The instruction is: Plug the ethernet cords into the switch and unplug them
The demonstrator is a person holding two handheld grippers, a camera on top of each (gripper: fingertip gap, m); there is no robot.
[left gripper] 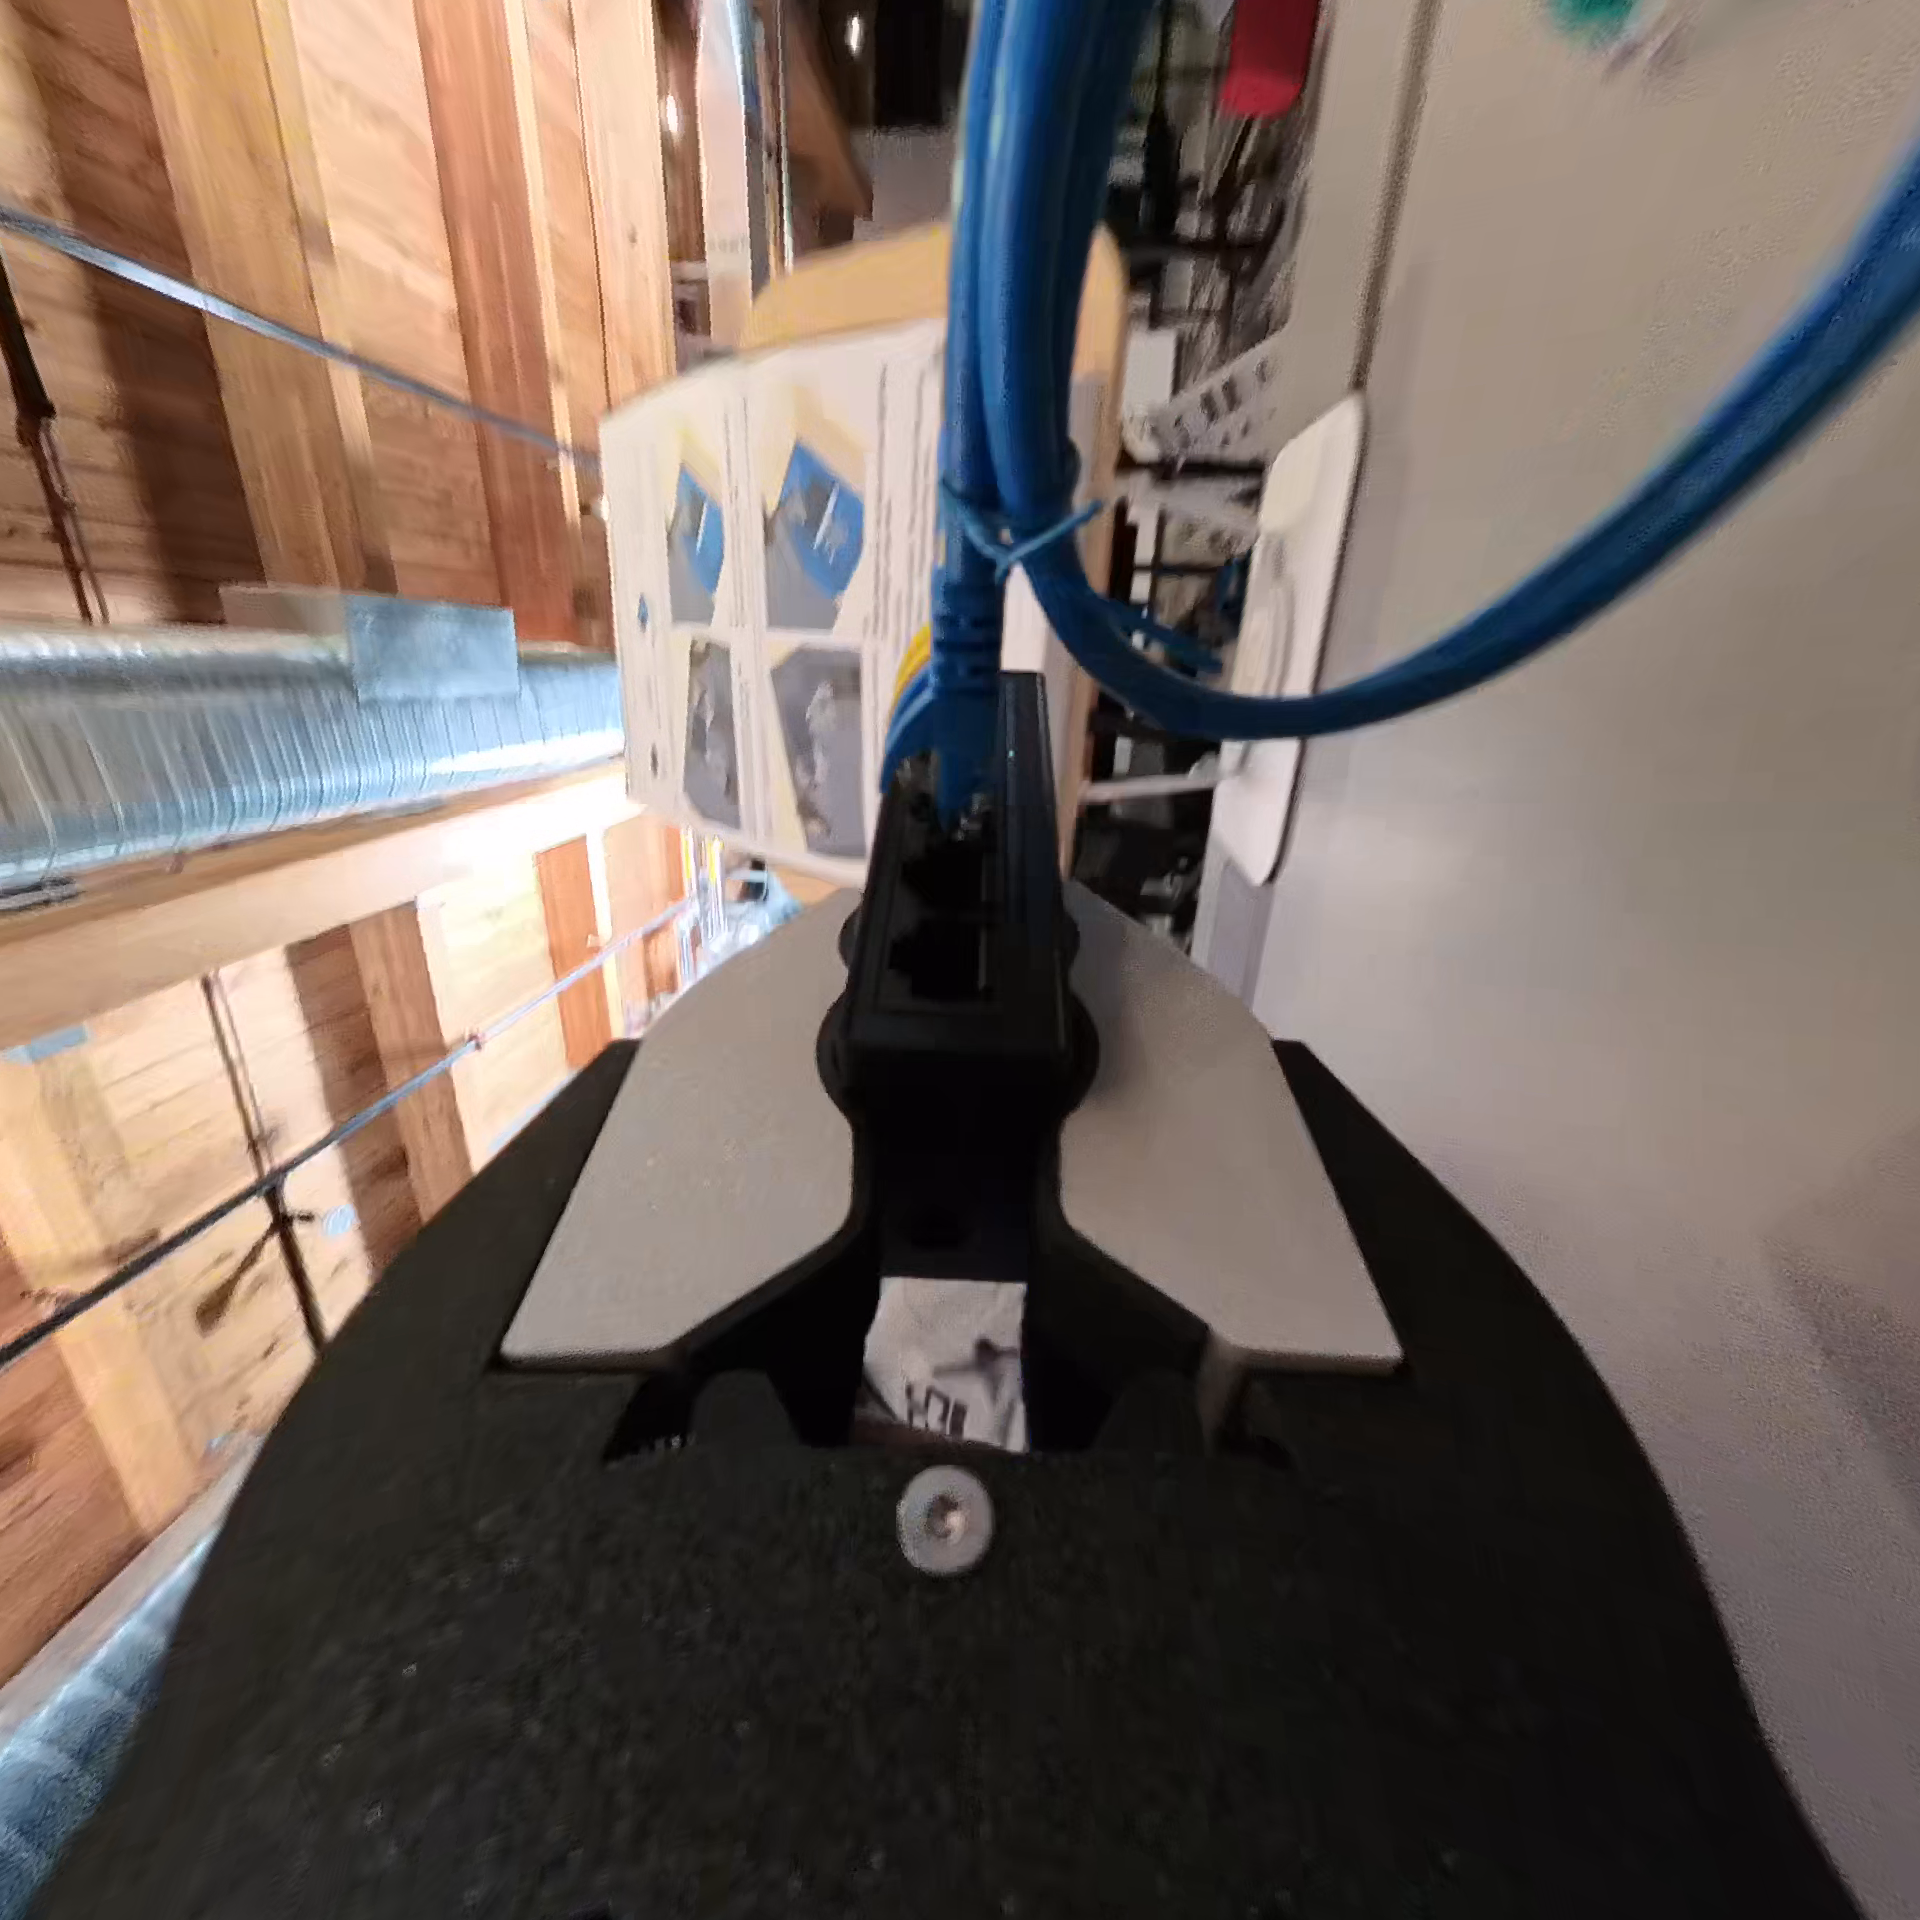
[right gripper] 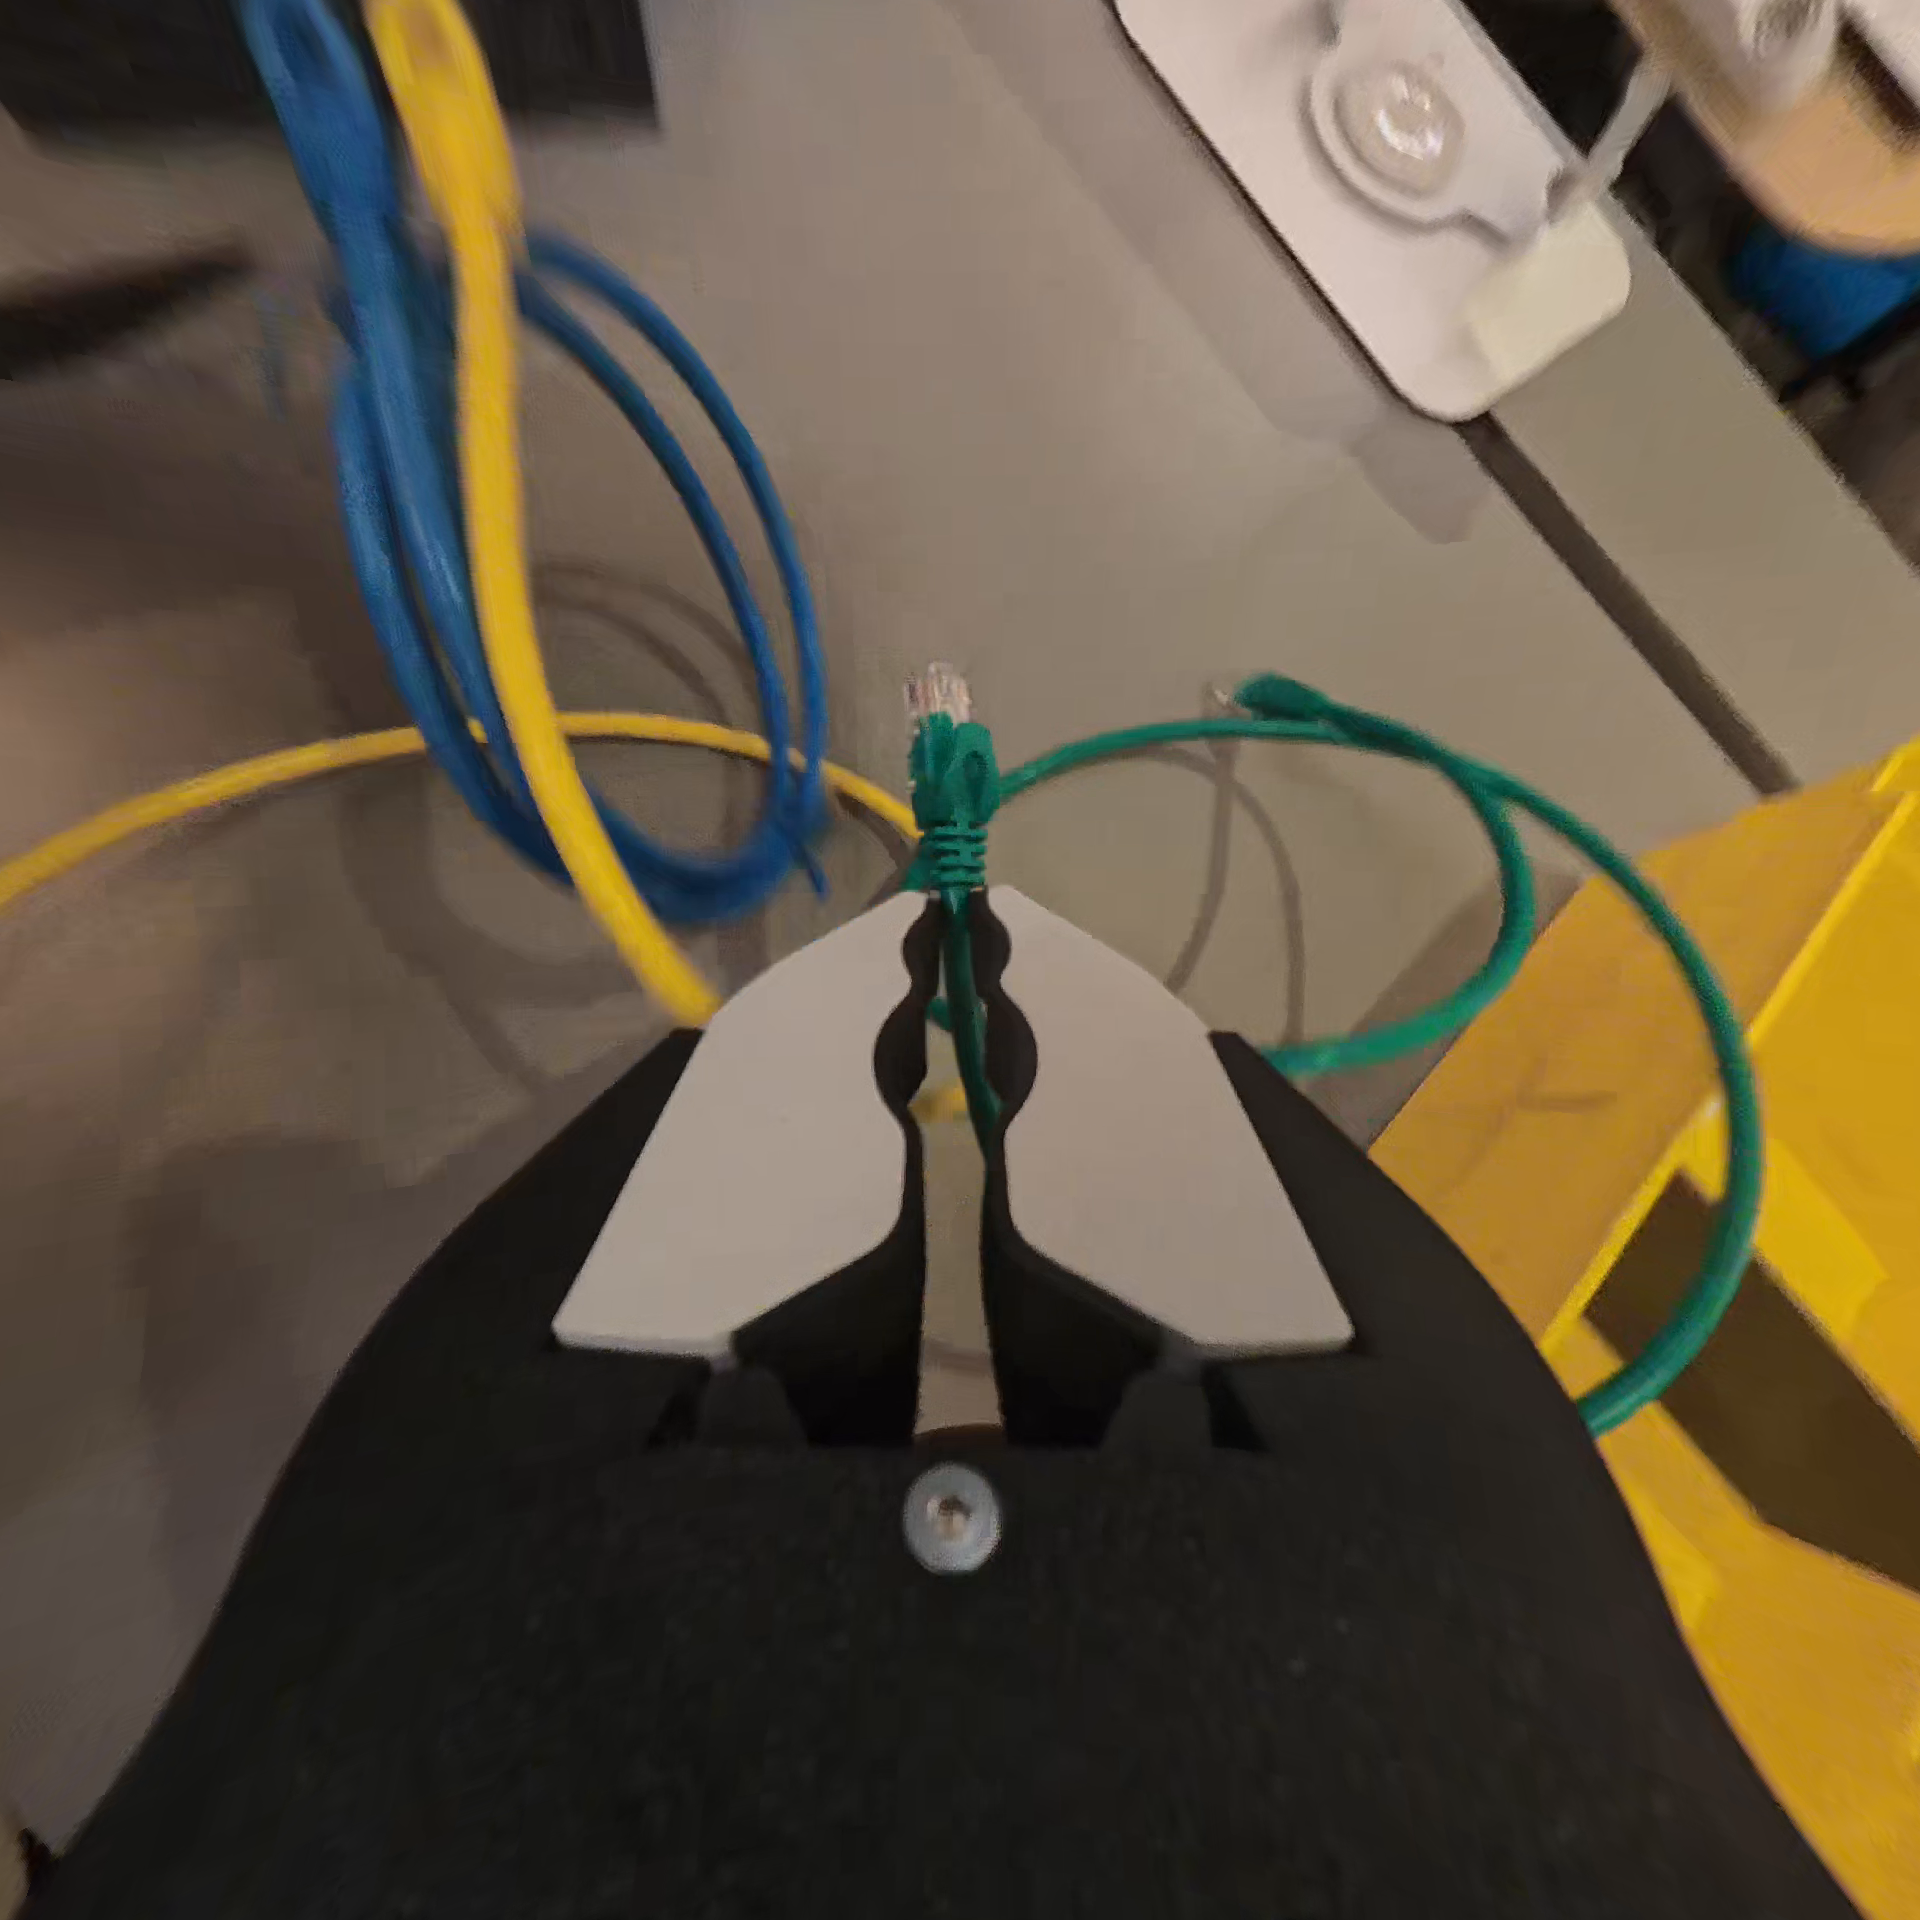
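Left gripper point(left gripper: 961, 997): fingers pinched on the switch point(left gripper: 961, 935), one either side of its near end; switch sticks out forward past the fingertips.
Right gripper point(right gripper: 961, 914): fingers nearly together, pinching the green cord point(right gripper: 1621, 873) just behind its plug boot; clear plug point(right gripper: 940, 694) points forward, free in the air.
Count: 2 grippers, 1 switch, 3 cords (1 blue, 1 yellow, 1 green).
Switch: small black box, row of ports facing left in the left wrist view; nearest two ports open and dark.
Blue cord point(left gripper: 1039, 312): plug seated in a farther port; rest is a coil bound with a twist tie, hanging by the switch, one loop sweeping right.
Yellow cord point(right gripper: 499, 540): runs beside the blue coil in the right wrist view; in the left wrist view only a sliver shows behind the blue plug, seating cannot be told.
Green cord: loops right, over the grey table point(right gripper: 1039, 416) and the edge of a yellow bin point(right gripper: 1683, 1195); far plug lies on the table.
Background: white flat device point(right gripper: 1382, 208) at the table's far side.
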